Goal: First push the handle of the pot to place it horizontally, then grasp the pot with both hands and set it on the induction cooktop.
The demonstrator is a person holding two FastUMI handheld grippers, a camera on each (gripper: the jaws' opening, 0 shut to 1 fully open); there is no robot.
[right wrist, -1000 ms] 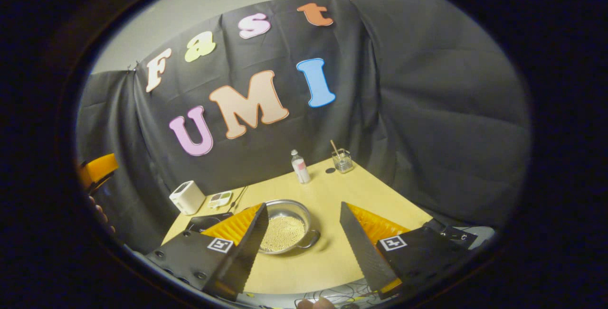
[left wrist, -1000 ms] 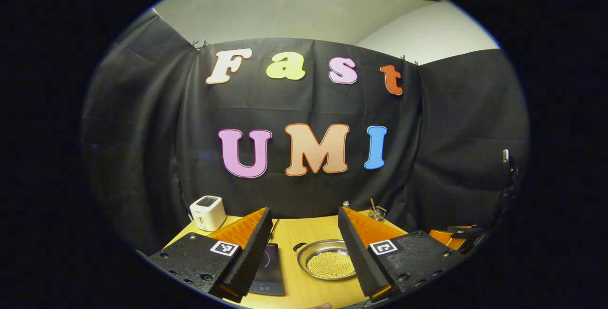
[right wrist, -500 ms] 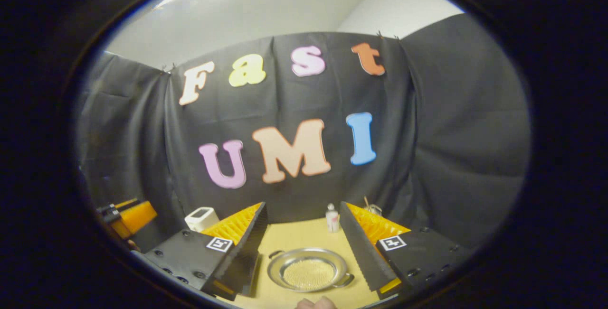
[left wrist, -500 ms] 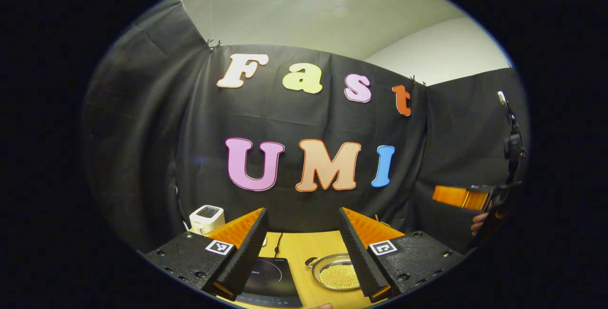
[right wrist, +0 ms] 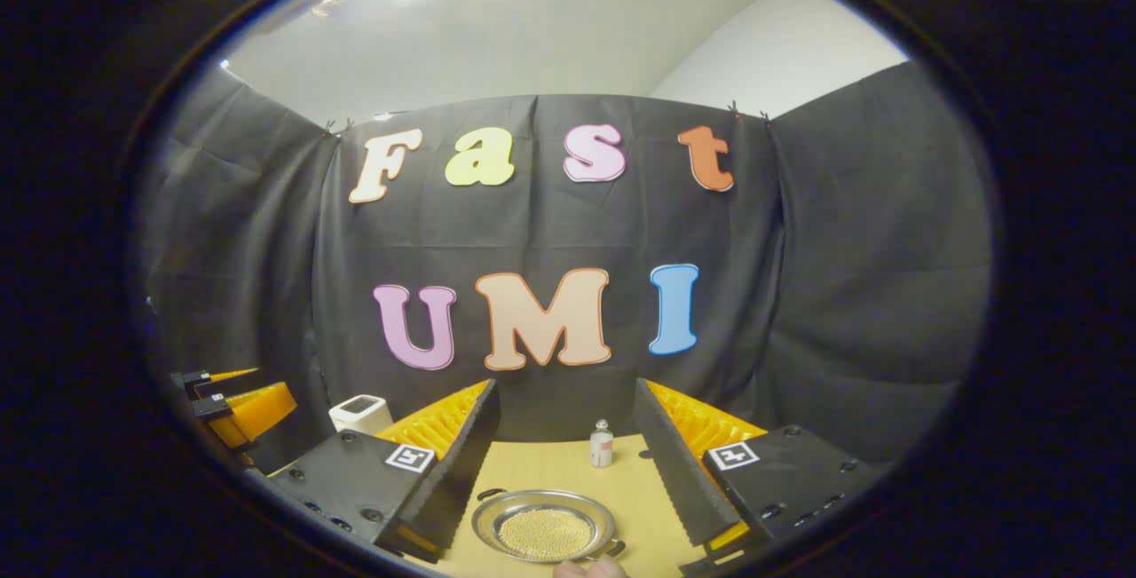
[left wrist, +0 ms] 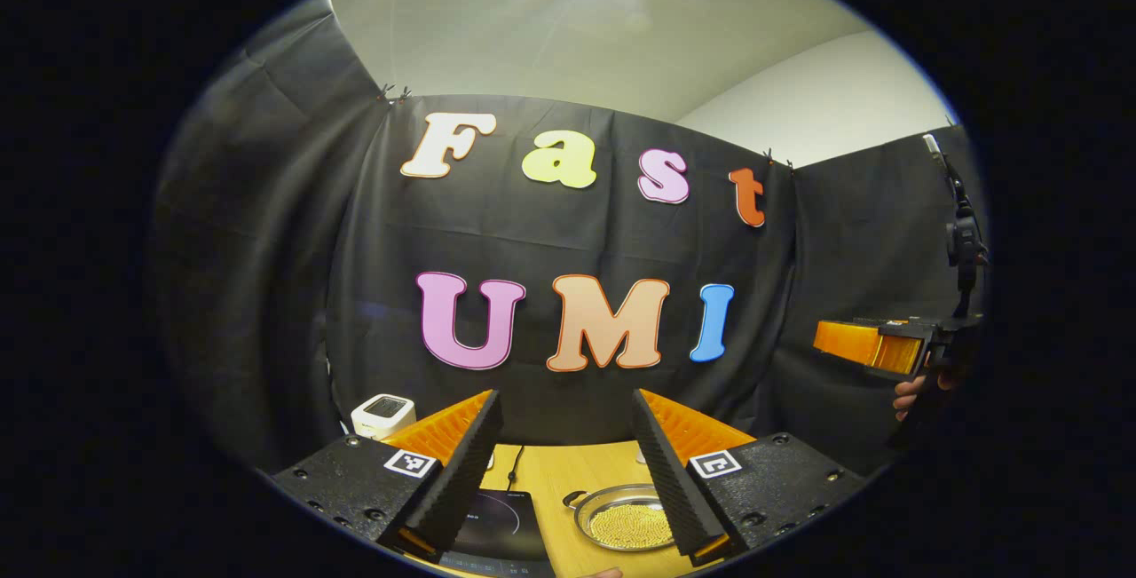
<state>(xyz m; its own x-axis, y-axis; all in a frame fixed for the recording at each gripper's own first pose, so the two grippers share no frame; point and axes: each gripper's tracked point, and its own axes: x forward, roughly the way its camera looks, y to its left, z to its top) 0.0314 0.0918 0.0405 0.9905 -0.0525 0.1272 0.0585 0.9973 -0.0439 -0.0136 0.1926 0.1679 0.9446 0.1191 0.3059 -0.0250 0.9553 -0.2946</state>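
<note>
Both grippers, left gripper (left wrist: 565,471) and right gripper (right wrist: 565,471), gape wide, holding nothing, raised well above the table. Risk: round shallow metal pot of yellow beads (right wrist: 543,526) sits low in both views, so a blind descent could clip its rim and spill beads. Flat black induction cooktop (left wrist: 497,518) lies just beside it.

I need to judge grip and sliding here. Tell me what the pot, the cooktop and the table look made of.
Pot: likely bare metal, silvery with a bright glinting rim.
Induction cooktop: apparently dark glass or glossy plastic, smooth, with thin pale rings.
Table: looks like wood or wood laminate, an even yellowish matte top.
</note>
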